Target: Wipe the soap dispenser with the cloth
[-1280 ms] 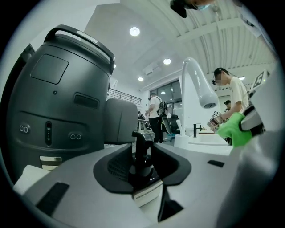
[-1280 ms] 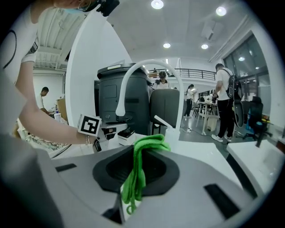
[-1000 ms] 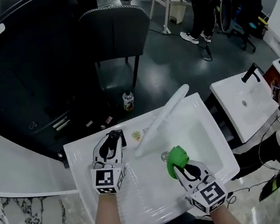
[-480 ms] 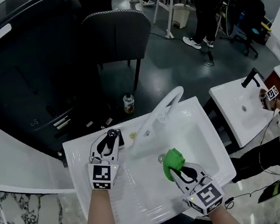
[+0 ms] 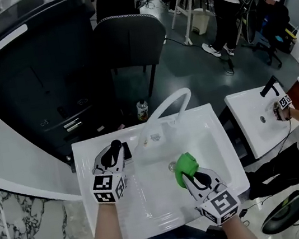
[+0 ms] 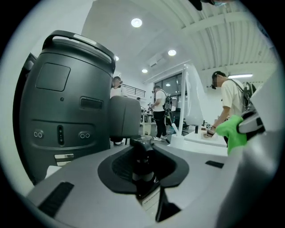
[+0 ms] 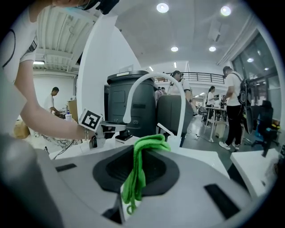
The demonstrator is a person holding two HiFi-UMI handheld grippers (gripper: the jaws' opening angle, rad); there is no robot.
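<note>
Now my left gripper [image 5: 113, 154] has its jaws clamped on the dark soap dispenser [image 6: 143, 165] at the left of the white counter [image 5: 88, 172], while my right gripper [image 5: 189, 173] pinches the green cloth [image 5: 185, 164] over the basin. I'd bring the cloth across and press it around the bottle's body (not just the pump), keeping my left grip steady.

Head view steeply above sink [image 5: 214, 128]; gripper views low, level; faucet [image 5: 165, 104] in all

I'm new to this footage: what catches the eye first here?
The bright green cloth, pinched in the right gripper over the white sink, stands out most. At the sink's left rim, the left gripper clamps a dark soap dispenser; a white arched faucet rises behind.
</note>
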